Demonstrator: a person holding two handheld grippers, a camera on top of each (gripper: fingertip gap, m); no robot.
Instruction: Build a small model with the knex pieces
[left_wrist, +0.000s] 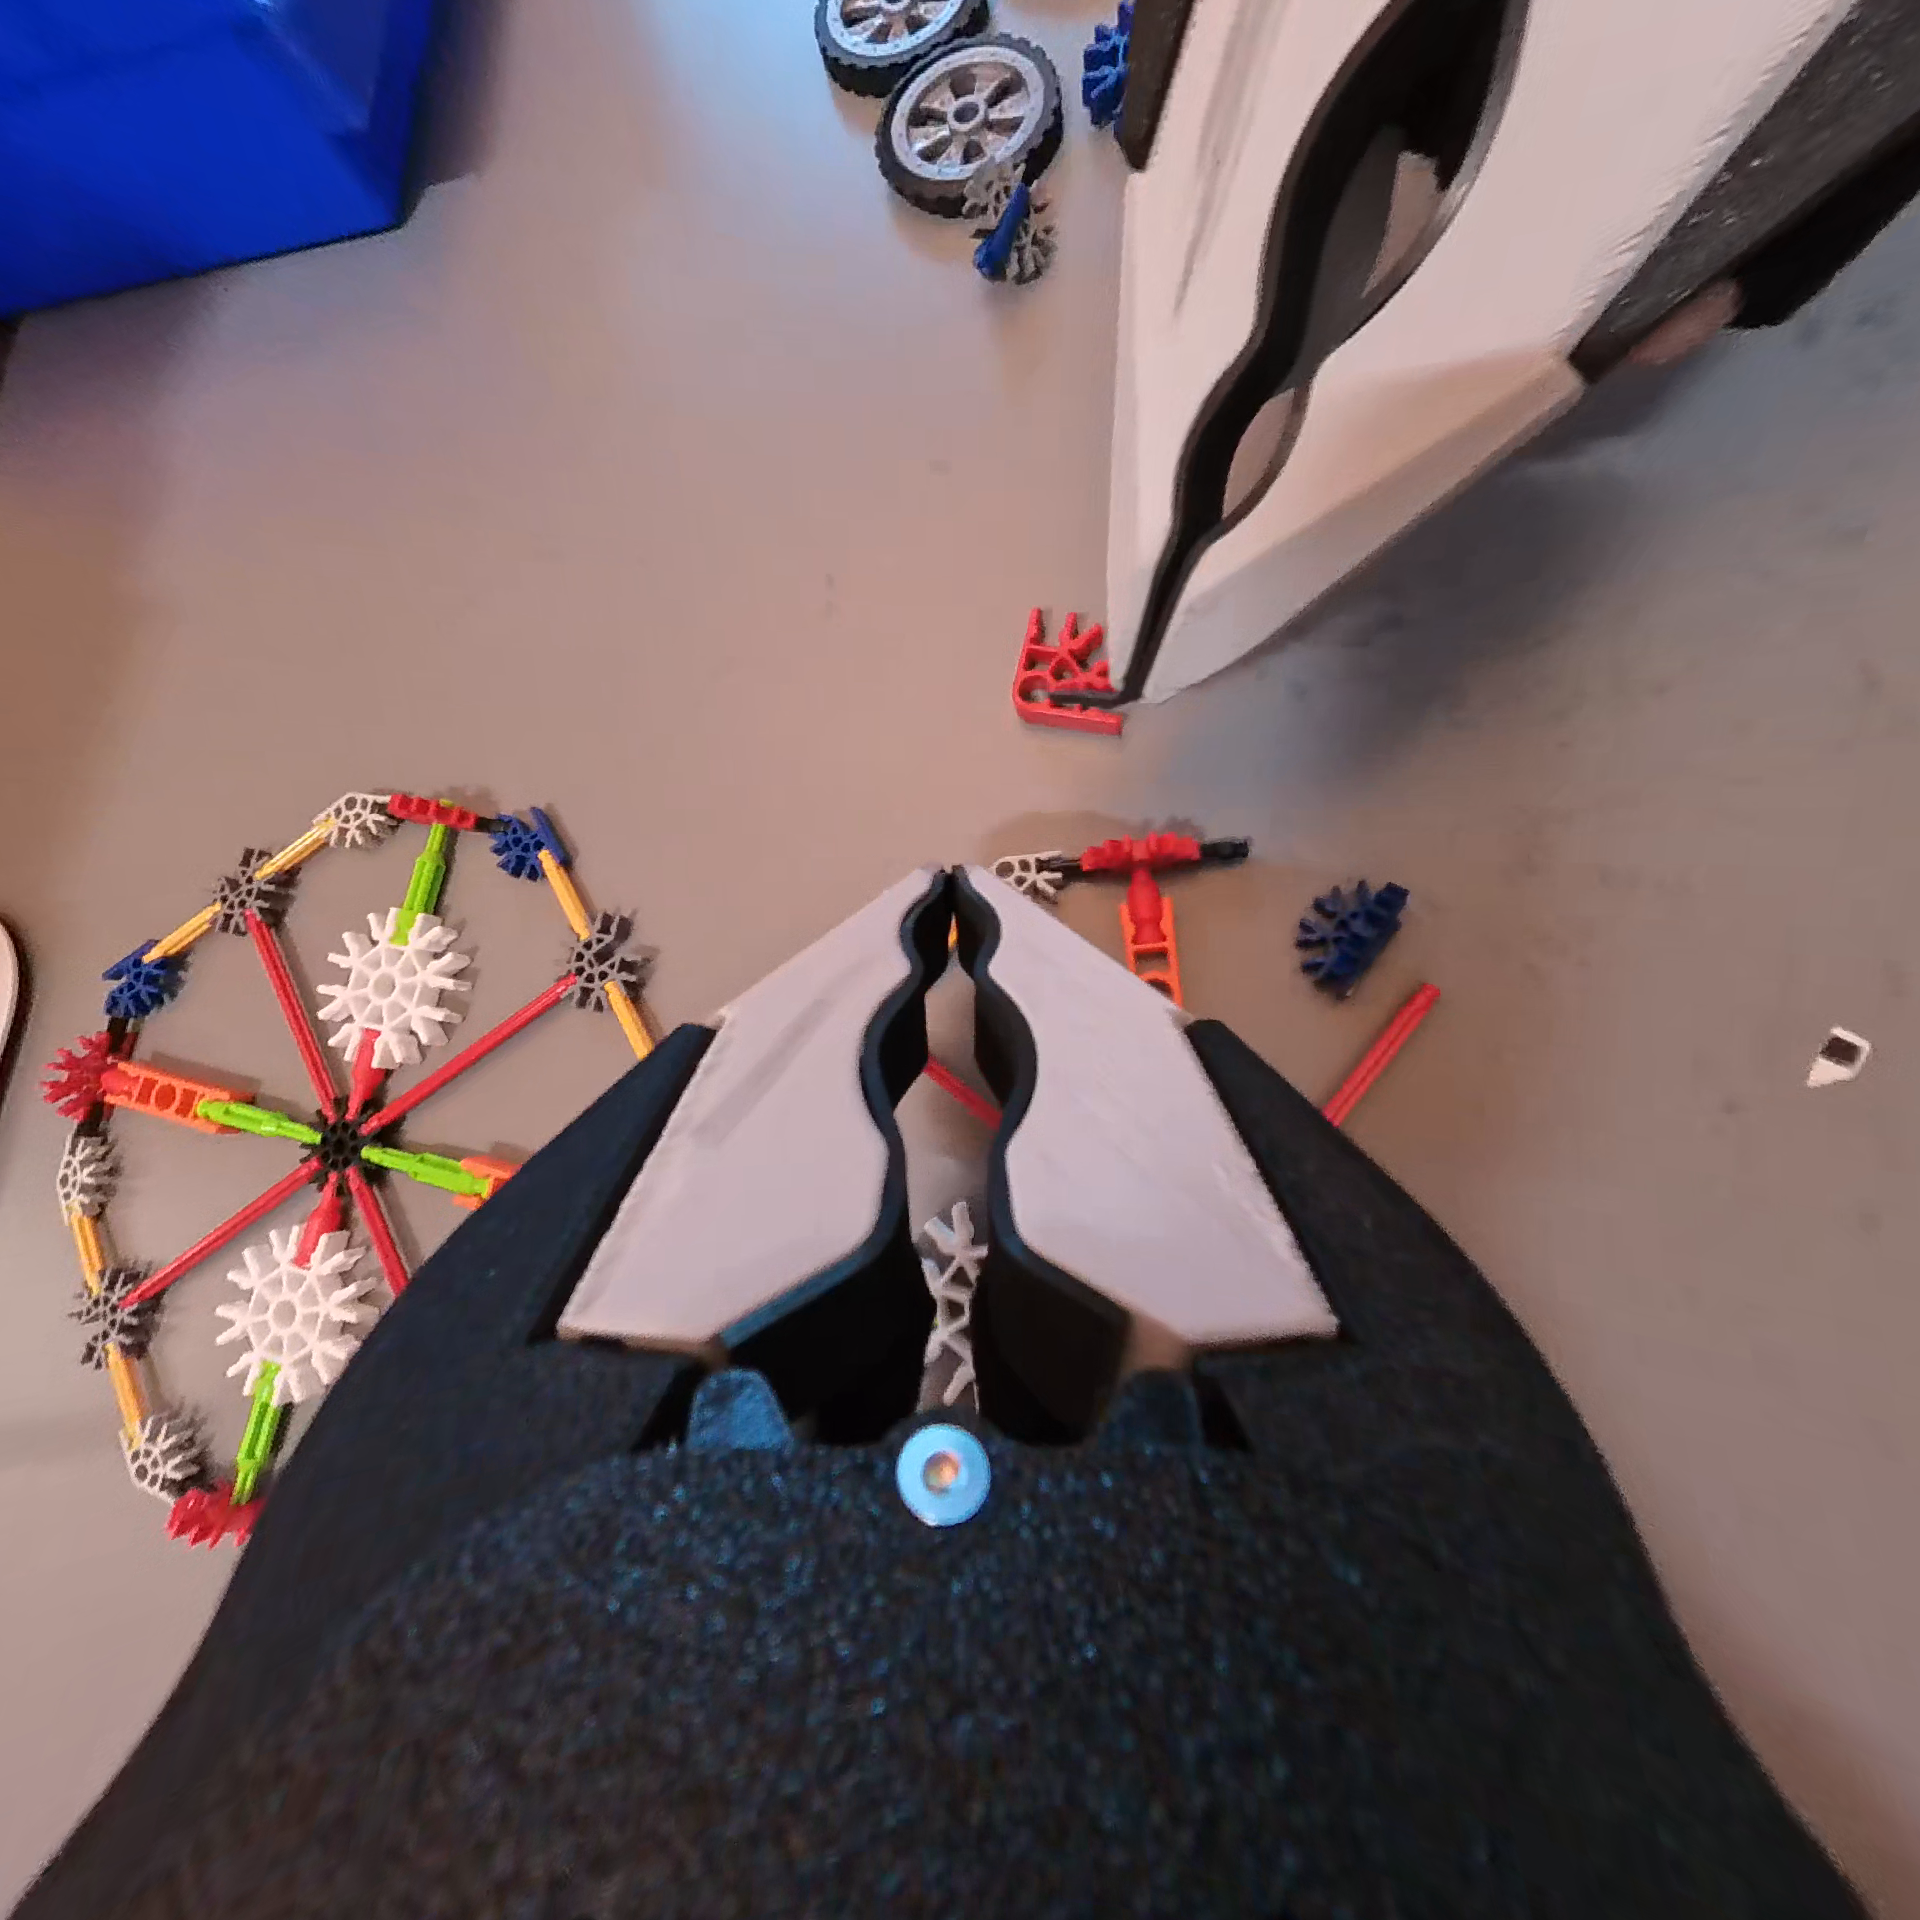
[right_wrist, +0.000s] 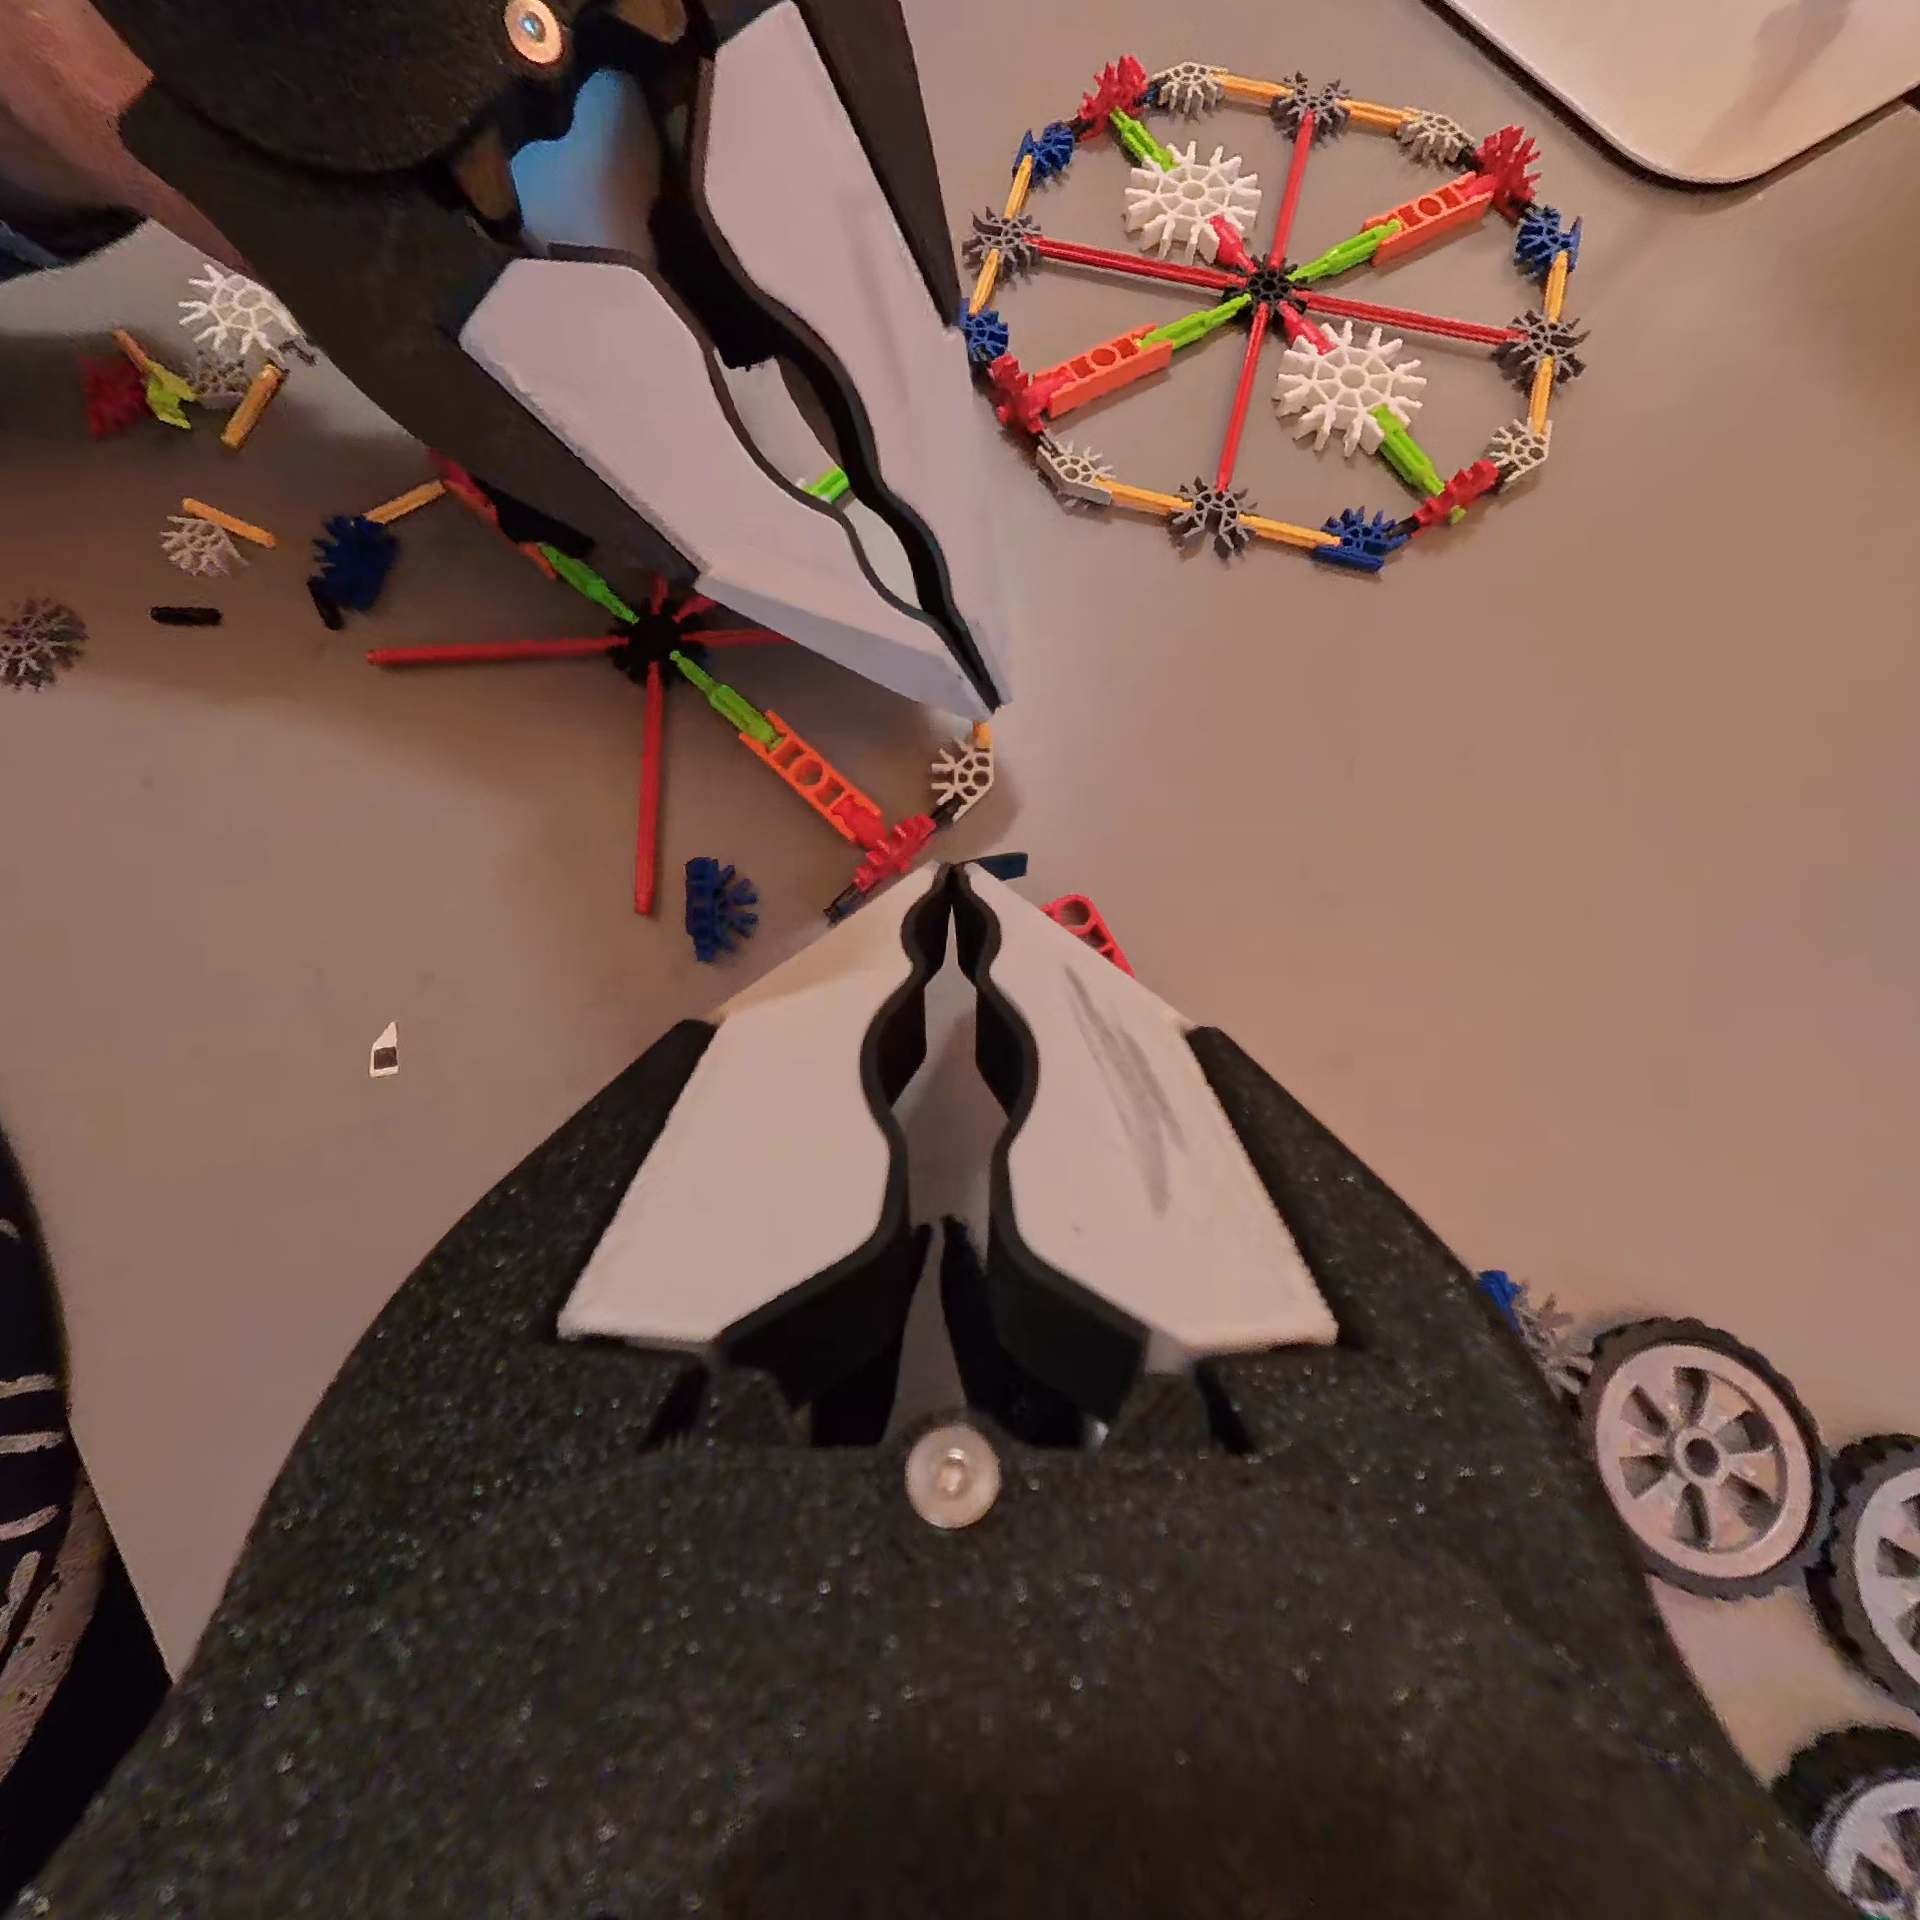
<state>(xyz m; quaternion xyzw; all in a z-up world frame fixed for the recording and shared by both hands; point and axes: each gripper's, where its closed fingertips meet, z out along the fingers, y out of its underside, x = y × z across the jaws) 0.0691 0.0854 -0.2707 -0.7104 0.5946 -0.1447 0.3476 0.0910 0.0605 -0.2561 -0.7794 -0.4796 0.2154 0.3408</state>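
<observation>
Right gripper (right_wrist: 951, 883) tips pinched on the red corner connector (left_wrist: 1060, 681) as I watch; left gripper (left_wrist: 951, 883) nearer the half-built wheel (right_wrist: 665, 644), tips clamped on its yellow rod (right_wrist: 981, 736).

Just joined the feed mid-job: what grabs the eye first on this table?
The finished spoked wheel of coloured rods and snowflake connectors lies flat at the far right in the right wrist view. Nearer, a half-built wheel lies under the left gripper, whose shut tips sit at a yellow rod beside a grey connector. The right gripper pinches a red corner connector.
</observation>
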